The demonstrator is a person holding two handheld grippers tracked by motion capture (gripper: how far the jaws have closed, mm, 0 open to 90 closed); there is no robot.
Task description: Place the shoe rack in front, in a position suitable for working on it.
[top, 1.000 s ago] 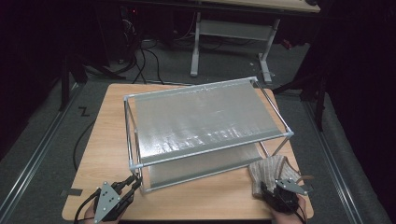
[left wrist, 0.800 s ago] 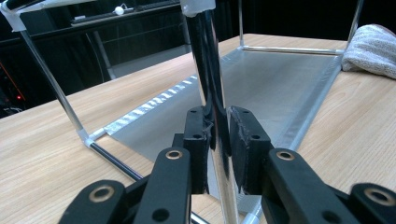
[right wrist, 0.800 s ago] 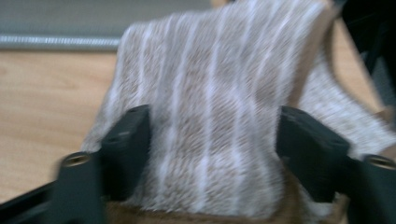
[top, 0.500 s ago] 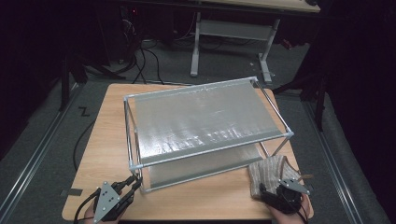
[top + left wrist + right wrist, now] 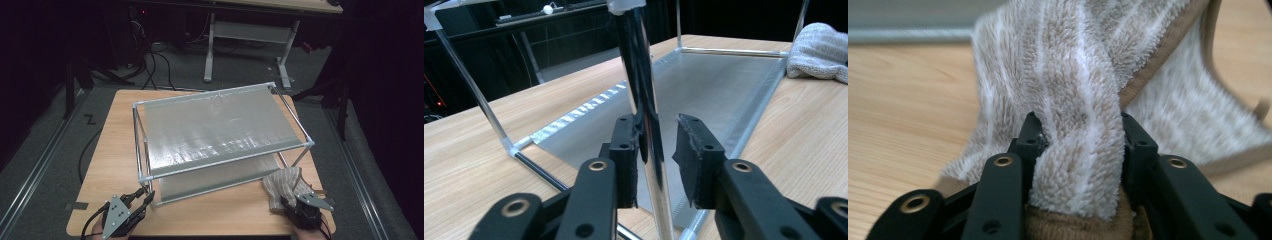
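Observation:
A metal wire rack [image 5: 220, 130] with two mesh shelves stands mid-table. My left gripper [image 5: 142, 197] is at its near left corner. In the left gripper view the corner post [image 5: 644, 100] stands between the jaws of that gripper [image 5: 659, 145]. The jaws have just been opening, and the right pad [image 5: 691, 145] is clear of the post. A beige striped towel [image 5: 282, 182] lies bunched by the rack's near right leg. My right gripper [image 5: 287, 202] has just been closing, and both pads press a thick fold of the towel [image 5: 1073, 75].
The wooden table [image 5: 115, 150] has bare strips left of the rack and along its near edge. The lower mesh shelf [image 5: 704, 90] lies just above the tabletop. Cables and a desk frame [image 5: 240, 35] stand on the dark floor beyond the table.
The right gripper has shifted slightly at the towel's near end. The left gripper, the rack and the towel sit where they were.

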